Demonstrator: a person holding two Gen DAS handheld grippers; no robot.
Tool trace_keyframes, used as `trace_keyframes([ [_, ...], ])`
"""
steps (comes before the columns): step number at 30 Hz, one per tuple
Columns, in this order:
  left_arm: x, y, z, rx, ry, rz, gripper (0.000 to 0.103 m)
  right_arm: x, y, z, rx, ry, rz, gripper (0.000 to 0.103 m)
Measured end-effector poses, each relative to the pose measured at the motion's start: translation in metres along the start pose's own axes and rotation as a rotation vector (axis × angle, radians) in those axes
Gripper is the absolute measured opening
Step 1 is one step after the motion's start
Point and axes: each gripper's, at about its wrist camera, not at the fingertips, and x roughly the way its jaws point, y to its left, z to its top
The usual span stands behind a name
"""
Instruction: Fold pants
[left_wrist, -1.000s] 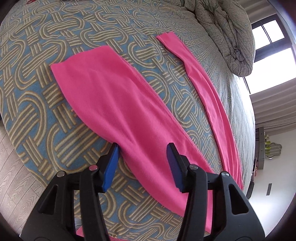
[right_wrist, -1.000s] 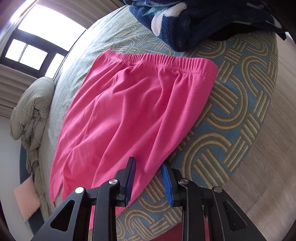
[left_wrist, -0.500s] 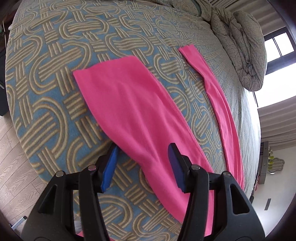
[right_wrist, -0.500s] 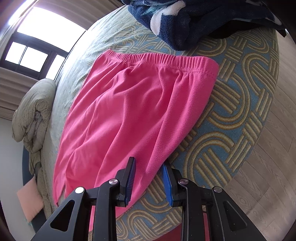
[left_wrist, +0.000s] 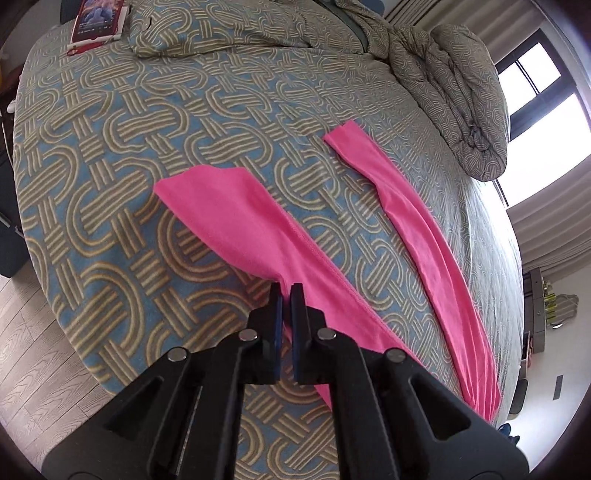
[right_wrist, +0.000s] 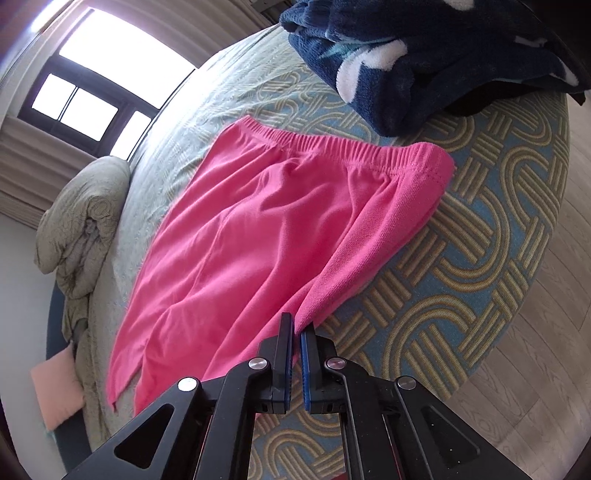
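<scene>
A pair of bright pink knit pants (left_wrist: 236, 218) lay spread across a bed covered by a blue blanket with a tan interlocking-loop pattern (left_wrist: 110, 155). In the left wrist view, a red-edged phone-like slab (left_wrist: 98, 20) sat at the far left corner of the bed. The near trouser leg ran from its open hem at centre left down toward the camera, and the left gripper (left_wrist: 287, 295) had just closed its black jaws on the near edge of that leg, with a pinch of pink cloth drawn up between the blue pads. The other, narrower-looking leg (left_wrist: 417, 221) lay apart to the right, with patterned blanket showing between the two. Beyond it, at far right, a rumpled grey-green quilt (left_wrist: 458, 92) was heaped below a dark-framed window (left_wrist: 535, 81). Pale wood-plank flooring (left_wrist: 40, 369) showed at near left.

In the right wrist view, the same window stood at far left with the quilt bundle below it. The upper part of the pants filled the middle, the gathered elastic waistband (right_wrist: 354, 151) at the far end, close to a folded dark navy plush blanket with white patches (right_wrist: 424, 55) but not clearly touching it. The right gripper (right_wrist: 296, 326) had likewise just clamped shut on the near side edge of the pants, the fabric puckering up into its jaws. Patterned blanket and wood floor lay to the right.
</scene>
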Motion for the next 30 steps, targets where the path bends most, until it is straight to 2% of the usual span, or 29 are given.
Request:
trace_keyframes([
  [6,-0.001,-0.025,0.011,0.053,-0.015,0.013,0.005,-0.01,0.012,0.008,-0.033,-0.033,0.042,0.003],
  [15,0.0,-0.04,0.022,0.084,-0.027,0.019,0.005,-0.015,0.032,0.014,-0.111,-0.072,0.091,0.003],
  [22,0.003,-0.051,0.029,0.087,-0.033,0.018,0.005,-0.021,0.055,0.022,-0.221,-0.152,0.137,0.003],
  [26,0.006,-0.064,0.036,0.103,-0.038,0.016,0.005,-0.016,0.074,0.035,-0.254,-0.178,0.169,0.003],
  [30,0.012,-0.085,0.05,0.12,-0.045,0.004,0.005,-0.005,0.095,0.057,-0.235,-0.176,0.196,0.003],
])
